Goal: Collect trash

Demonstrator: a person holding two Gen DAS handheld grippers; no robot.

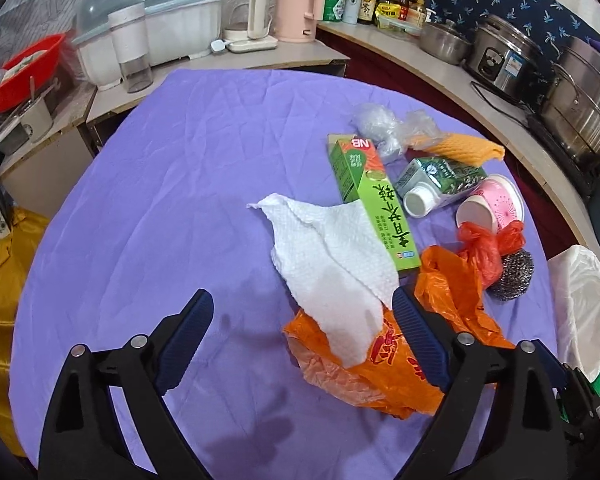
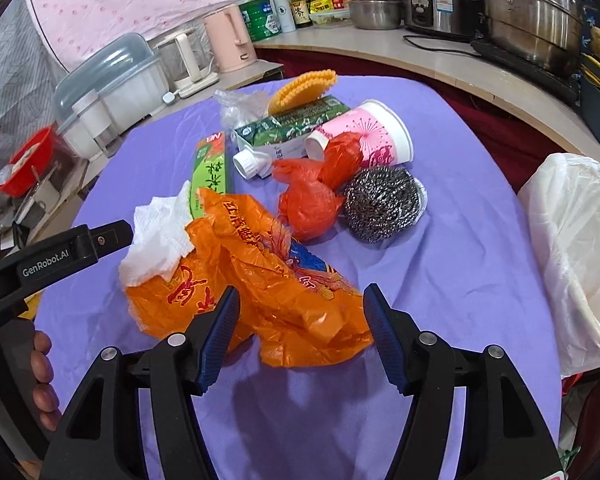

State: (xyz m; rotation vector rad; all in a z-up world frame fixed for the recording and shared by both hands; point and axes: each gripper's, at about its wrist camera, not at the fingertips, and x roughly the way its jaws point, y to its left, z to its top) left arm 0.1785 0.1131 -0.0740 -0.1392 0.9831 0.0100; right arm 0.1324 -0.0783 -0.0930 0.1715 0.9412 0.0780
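Observation:
Trash lies on a purple cloth: a white paper towel, an orange plastic bag, a green box, a milk carton, a pink paper cup, a red bag, a steel scourer. My left gripper is open, its jaws either side of the towel's near end over the orange bag. My right gripper is open around the near edge of the orange bag. The towel, scourer and cup lie beyond.
A bin lined with a white bag stands off the table's right edge, also in the left wrist view. Counters behind hold kettles, bottles, a rice cooker and steel pots. A red basin sits far left.

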